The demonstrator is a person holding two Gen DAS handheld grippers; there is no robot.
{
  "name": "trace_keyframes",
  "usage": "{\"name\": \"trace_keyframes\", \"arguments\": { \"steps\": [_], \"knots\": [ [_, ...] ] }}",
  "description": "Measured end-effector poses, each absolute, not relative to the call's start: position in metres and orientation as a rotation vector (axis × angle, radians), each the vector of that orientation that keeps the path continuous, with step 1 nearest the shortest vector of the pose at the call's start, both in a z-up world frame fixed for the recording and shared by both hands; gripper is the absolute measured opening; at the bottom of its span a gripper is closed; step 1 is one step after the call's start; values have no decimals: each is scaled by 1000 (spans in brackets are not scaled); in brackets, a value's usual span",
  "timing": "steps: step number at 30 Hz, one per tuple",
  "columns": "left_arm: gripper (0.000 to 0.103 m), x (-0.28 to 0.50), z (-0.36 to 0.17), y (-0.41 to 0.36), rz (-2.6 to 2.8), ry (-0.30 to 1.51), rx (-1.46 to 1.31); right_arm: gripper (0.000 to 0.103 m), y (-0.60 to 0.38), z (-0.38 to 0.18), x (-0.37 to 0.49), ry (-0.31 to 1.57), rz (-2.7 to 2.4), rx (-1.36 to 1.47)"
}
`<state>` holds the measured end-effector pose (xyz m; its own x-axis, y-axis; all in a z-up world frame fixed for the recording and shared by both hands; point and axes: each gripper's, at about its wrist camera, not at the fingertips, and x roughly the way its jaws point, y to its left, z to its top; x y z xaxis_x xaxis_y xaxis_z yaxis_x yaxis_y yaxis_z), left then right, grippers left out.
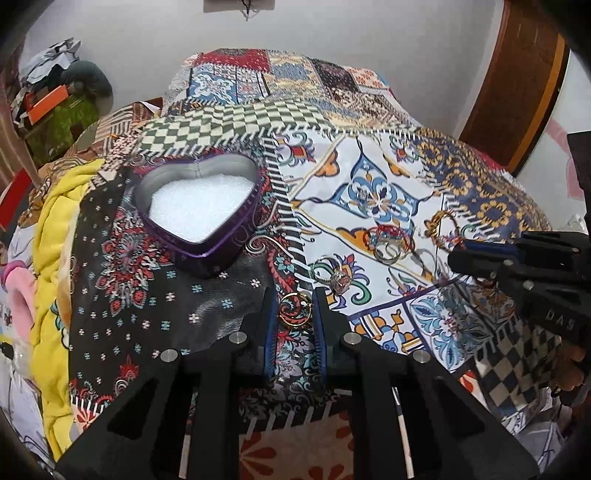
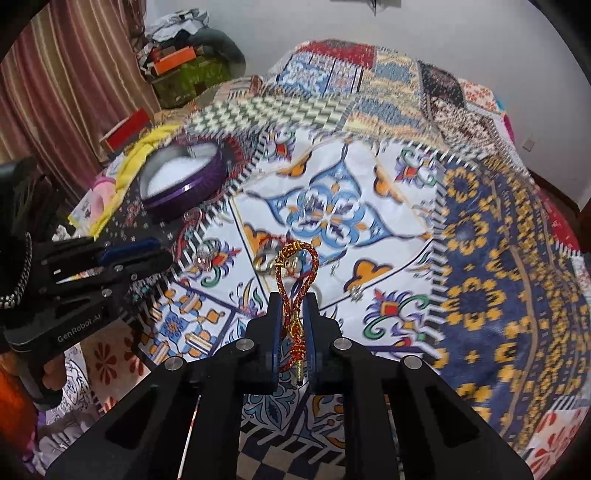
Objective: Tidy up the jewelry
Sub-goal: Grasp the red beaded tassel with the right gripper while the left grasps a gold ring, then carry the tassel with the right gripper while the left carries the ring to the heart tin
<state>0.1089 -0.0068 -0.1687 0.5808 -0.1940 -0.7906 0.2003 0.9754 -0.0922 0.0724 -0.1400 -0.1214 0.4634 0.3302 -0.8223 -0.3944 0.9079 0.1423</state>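
heart tin (image 1: 197, 218) on bedspread (image 1: 369, 177), rings (image 1: 388, 243) to its right, wall (image 1: 332, 33) behind

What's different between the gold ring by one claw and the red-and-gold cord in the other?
The gold ring is a small rigid hoop; the braided bracelet is a long, soft red-and-gold cord loop.
The ring lies on the patterned bedspread between the left gripper's open jaws, not clamped; the bracelet is pinched in the right gripper and stands up from it.
Both are jewelry still outside the heart-shaped tin.
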Motion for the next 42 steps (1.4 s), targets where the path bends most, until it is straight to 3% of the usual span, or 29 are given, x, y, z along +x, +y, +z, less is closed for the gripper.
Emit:
{"name": "trace_keyframes", "arguments": {
  "steps": [22, 42],
  "knots": [
    [17, 100, -80, 42, -109, 662, -76, 10, -107, -39, 89, 747, 500, -73],
    [17, 136, -86, 83, -33, 639, -117, 10, -36, -50, 133, 765, 635, -89]
  ]
}}
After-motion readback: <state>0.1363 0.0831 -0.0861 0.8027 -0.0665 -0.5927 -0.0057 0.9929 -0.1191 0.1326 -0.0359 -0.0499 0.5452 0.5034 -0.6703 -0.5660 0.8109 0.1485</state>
